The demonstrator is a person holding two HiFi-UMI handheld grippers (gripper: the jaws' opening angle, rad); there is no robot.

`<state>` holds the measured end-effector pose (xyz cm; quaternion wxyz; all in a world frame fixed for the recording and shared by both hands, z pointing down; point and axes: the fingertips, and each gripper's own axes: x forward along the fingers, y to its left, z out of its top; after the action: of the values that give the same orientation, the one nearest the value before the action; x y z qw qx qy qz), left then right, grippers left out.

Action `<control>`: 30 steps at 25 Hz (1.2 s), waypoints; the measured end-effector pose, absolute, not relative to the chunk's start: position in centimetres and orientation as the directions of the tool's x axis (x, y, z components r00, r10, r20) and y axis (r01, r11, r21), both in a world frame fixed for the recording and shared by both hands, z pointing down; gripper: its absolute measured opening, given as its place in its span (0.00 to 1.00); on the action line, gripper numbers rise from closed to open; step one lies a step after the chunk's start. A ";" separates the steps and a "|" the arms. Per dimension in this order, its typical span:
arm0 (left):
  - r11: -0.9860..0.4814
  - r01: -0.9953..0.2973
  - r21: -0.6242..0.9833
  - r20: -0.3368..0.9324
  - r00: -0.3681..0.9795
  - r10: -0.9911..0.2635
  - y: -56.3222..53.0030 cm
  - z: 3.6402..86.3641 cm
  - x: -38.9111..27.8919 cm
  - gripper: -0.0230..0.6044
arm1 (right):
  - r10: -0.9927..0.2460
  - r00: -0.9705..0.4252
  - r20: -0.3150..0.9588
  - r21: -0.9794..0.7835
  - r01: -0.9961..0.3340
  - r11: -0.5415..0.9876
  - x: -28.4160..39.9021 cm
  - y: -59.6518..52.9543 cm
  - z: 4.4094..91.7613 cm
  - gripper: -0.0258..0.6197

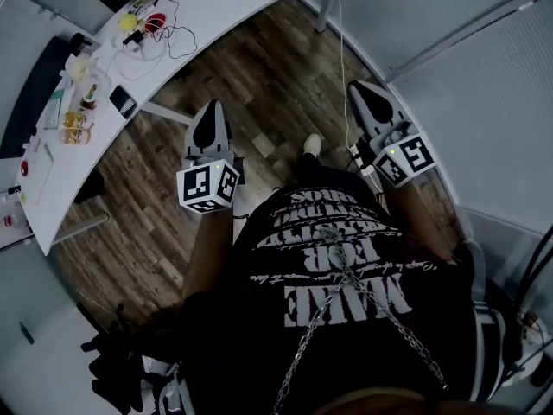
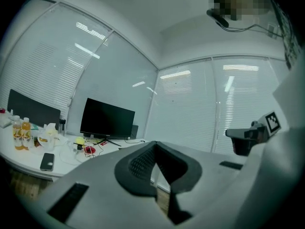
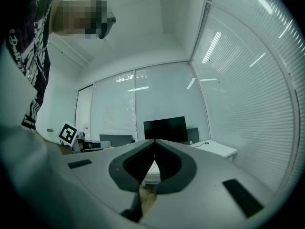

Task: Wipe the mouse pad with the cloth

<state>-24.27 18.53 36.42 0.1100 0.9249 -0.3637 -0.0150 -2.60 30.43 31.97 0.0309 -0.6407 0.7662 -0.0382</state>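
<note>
Standing on the floor (image 1: 259, 85) well off the desk (image 1: 199, 15), the person (image 1: 346, 266) holds left gripper (image 1: 212, 107) and right gripper (image 1: 359, 86) pressed together, empty; wiping looks unstarted, with neither mouse pad nor cloth identifiable.

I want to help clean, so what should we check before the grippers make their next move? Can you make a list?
1. Left gripper free to grab: ok, jaws together with nothing between them.
2. Right gripper free to grab: ok, jaws together and empty.
3. Cloth in a gripper: not ok, neither gripper holds one.
4. Cloth spotted: cannot tell, no cloth can be made out among the things on the desk.
5. Mouse pad spotted: cannot tell, no view shows it clearly.
6. Grippers at the desk: not ok, both are over the wooden floor, apart from the desk.
</note>
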 end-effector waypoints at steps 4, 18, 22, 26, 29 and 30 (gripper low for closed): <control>-0.701 -0.671 0.240 0.075 0.733 -0.676 16.2 37.8 -21.7 0.05 | -0.981 -0.192 0.036 -0.100 -0.977 0.187 -0.2 27.5 32.5 0.04; -0.689 -0.677 0.259 0.109 0.729 -0.676 11.9 39.0 -14.5 0.05 | -0.967 -0.248 0.062 -0.147 -0.960 0.237 6.3 21.2 34.0 0.04; -0.669 -0.690 0.277 0.094 0.712 -0.695 10.5 37.2 -12.1 0.05 | -0.960 -0.278 0.013 -0.143 -0.951 0.274 8.8 20.1 32.3 0.04; -0.650 -0.702 0.291 0.071 0.693 -0.717 9.4 35.4 -9.7 0.05 | -0.951 -0.309 -0.026 -0.141 -0.940 0.310 11.4 19.3 31.2 0.04; -0.642 -0.715 0.276 0.064 0.680 -0.730 9.1 34.8 -8.2 0.05 | -0.951 -0.307 -0.046 -0.156 -0.938 0.310 13.6 18.4 30.9 0.04; -0.639 -0.719 0.272 0.072 0.678 -0.732 9.1 34.8 -7.8 0.04 | -0.952 -0.303 -0.050 -0.169 -0.937 0.307 14.2 18.2 30.8 0.04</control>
<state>-7.83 9.10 34.79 0.1402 0.9051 -0.4008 -0.0225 14.24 18.21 30.80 0.0701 -0.5861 0.8054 -0.0536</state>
